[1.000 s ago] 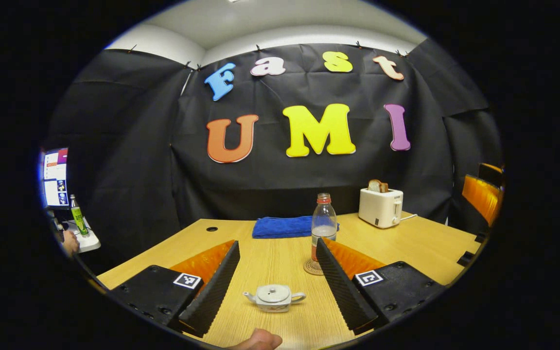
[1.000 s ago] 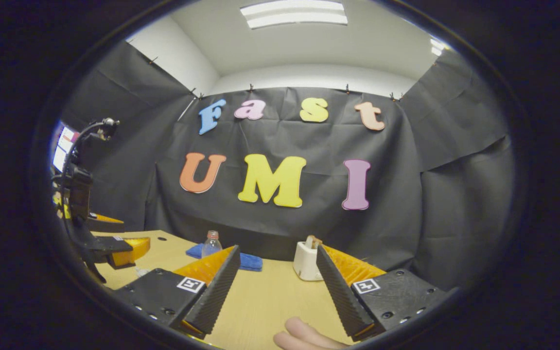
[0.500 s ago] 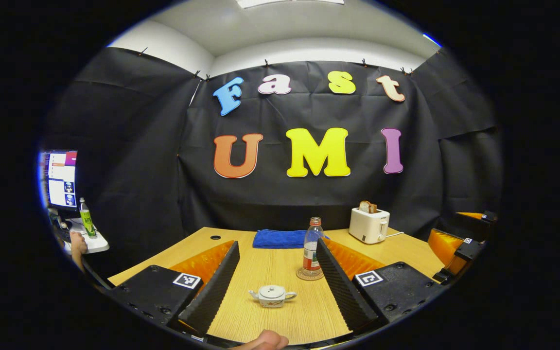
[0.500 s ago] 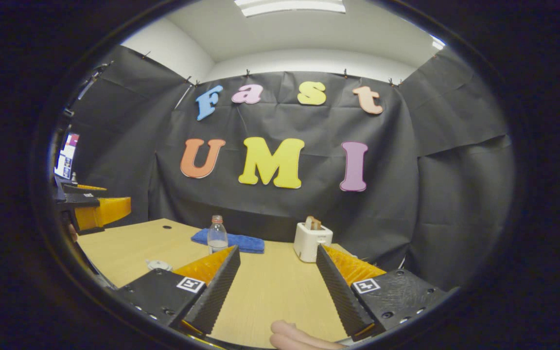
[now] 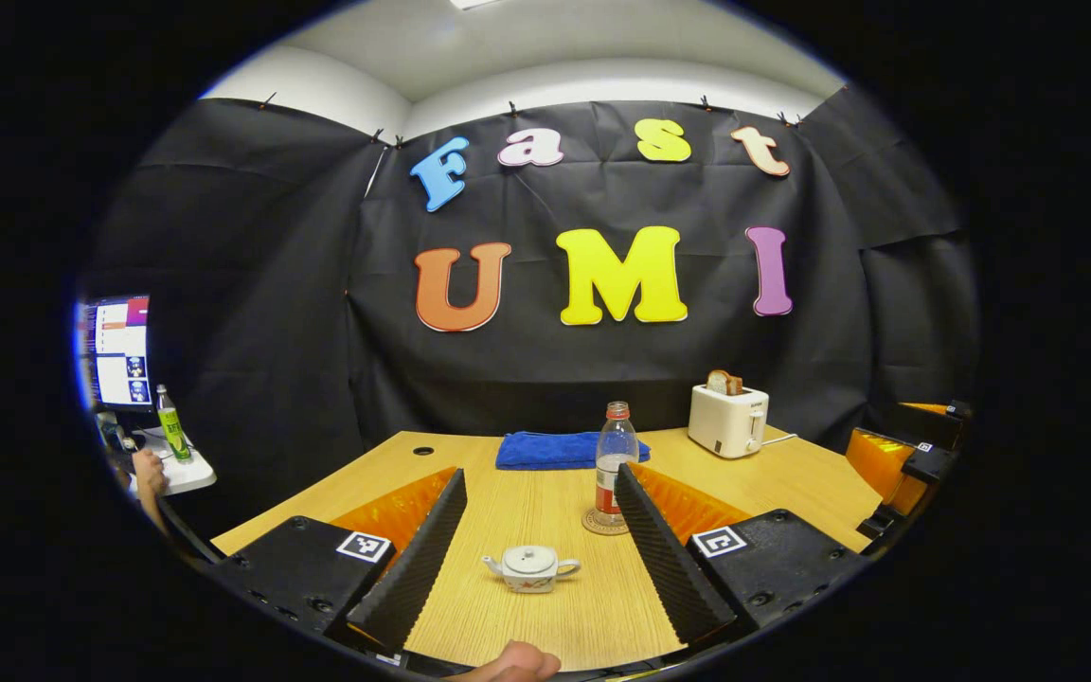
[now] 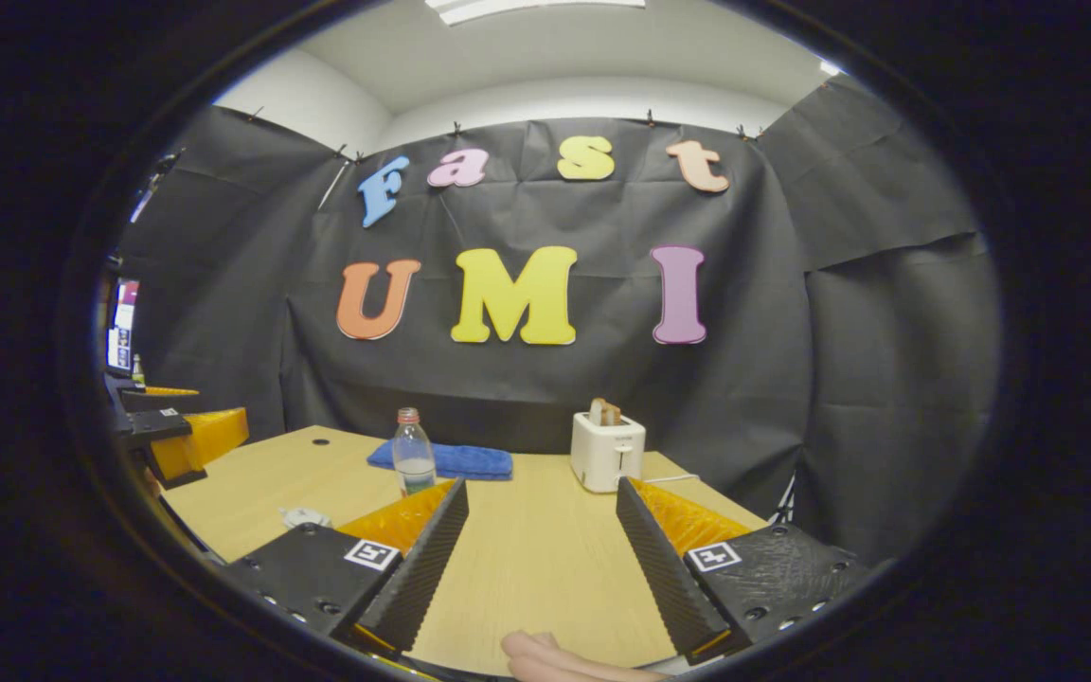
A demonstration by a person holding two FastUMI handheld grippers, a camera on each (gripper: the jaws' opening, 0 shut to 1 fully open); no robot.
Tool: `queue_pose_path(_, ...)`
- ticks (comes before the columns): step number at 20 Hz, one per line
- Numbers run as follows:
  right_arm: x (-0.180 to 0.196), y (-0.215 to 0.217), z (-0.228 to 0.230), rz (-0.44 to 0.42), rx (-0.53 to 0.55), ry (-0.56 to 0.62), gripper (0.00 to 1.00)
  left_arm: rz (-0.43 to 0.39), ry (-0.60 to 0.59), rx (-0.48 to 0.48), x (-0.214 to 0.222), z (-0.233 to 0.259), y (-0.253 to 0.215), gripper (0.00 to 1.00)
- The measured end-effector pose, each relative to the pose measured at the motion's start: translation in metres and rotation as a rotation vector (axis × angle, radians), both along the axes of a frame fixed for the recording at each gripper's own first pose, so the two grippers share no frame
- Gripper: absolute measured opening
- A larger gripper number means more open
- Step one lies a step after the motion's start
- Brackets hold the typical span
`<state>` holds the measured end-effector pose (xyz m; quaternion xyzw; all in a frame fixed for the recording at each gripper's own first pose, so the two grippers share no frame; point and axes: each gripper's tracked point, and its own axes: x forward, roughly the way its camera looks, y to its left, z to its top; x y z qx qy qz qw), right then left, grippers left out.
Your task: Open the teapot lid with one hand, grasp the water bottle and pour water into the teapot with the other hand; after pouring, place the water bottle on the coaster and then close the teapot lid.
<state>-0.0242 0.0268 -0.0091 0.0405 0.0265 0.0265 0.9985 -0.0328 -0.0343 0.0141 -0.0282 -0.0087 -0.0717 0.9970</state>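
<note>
Both grippers' fingers (image 5: pixel 427 559) stood wide and empty, with the small, likely fragile teapot (image 5: pixel 530 568) between the left pair, best taken by its lid knob (image 5: pixel 530 553), and the light, slippery-looking water bottle (image 5: pixel 613 459) on its coaster (image 5: pixel 605 522) beyond.

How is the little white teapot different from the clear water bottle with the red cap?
The small white ceramic teapot is low and round; the clear plastic water bottle with a red cap is tall and slim. You cannot see into the teapot, but the bottle shows its water. The teapot sits straight on the wooden table; the bottle stands on a round coaster. Both are upright, closed on top, and untouched.
</note>
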Motion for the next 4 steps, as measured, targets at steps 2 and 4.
queue_pose_path(2, 0.0004, 0.0032, -0.0013, 0.009, 0.002, 0.006, 0.97, 0.008, 0.002, -0.007, 0.0015, -0.0008, 0.0030, 0.99)
queue_pose_path(4, 0.0004, 0.0045, -0.0033, 0.013, -0.004, 0.011, 0.95, 0.010, 0.003, -0.012, 0.0005, -0.0006, 0.0044, 0.99)
